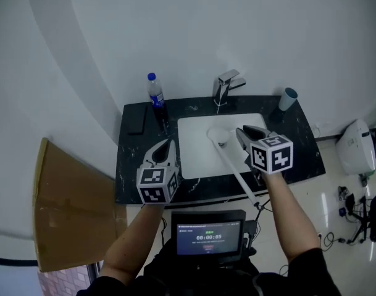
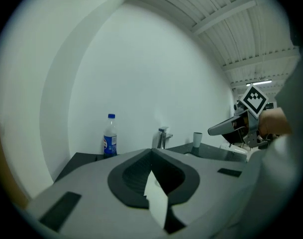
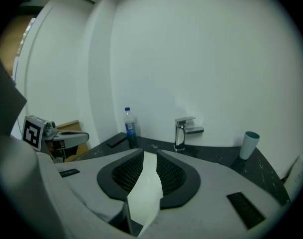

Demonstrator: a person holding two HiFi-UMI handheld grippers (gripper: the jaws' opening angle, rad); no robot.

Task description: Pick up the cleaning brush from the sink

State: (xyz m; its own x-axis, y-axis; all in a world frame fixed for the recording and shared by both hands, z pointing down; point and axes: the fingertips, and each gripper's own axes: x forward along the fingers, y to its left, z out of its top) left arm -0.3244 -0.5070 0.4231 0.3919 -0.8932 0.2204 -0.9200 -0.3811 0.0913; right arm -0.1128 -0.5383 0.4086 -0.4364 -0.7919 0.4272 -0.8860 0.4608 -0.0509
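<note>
The cleaning brush lies across the white sink, its round white head in the basin and its long white handle running out over the front edge of the counter. My right gripper hovers just right of the brush head, open by a narrow gap with nothing between the jaws. My left gripper is over the black counter at the basin's left rim; its tips meet, shut and empty. The brush does not show in either gripper view.
A blue-capped water bottle, a chrome faucet and a teal-lined cup stand along the back of the counter, with a flat black slab at its left. Cardboard leans to the left, a small screen sits below me, and a white appliance is on the floor at right.
</note>
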